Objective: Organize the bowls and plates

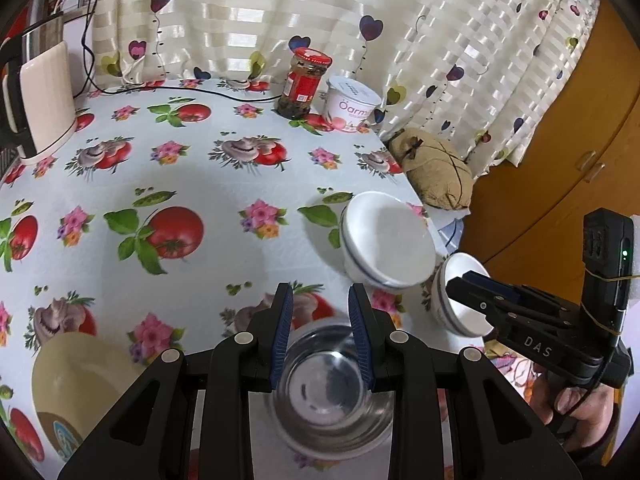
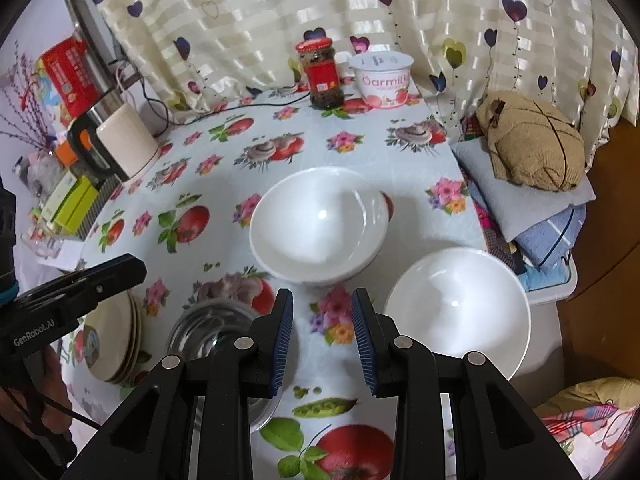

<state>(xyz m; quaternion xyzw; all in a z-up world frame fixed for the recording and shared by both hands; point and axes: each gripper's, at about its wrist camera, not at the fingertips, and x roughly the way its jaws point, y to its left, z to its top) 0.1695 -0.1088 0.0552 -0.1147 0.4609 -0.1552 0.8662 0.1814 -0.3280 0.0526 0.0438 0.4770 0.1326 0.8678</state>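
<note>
Left gripper [image 1: 320, 320] hangs with its blue-padded jaws spread and nothing between them, low in the centre of the left wrist view, straight above the steel bowl [image 1: 332, 388]; the right-hand pad seems to hover over the bowl's far rim, though whether it touches cannot be told. Right gripper [image 2: 322, 334] is likewise spread and empty at lower centre of its own view, over bare tablecloth [image 2: 332, 148] between the steel bowl at lower left and a single white bowl [image 2: 456, 312] at lower right, which sits at the table's near corner. Just above centre in that view stands a stack of white bowls [image 2: 320, 224], at least two nested, and at far left a stack of cream plates [image 2: 116, 340]. My reading is that the step in hand is taking up a bowl to nest it with its kind. For the steel one, it would be best to lower one finger inside and one outside the wall, close firmly on the rim, and lift straight up, since thin polished metal may slip or tilt. The lone white bowl looks the likelier to go onto the stack; being near the edge, it should be gripped by the inner rim and drawn away from the drop. Along the top of the frame a red-lidded jar [image 2: 322, 76] and a yogurt tub [image 2: 384, 80] stand well apart from the work; a kettle [image 2: 124, 148] sits upper left, with a folded cloth pile [image 2: 532, 148] at right. The two grippers are close enough to collide.
</note>
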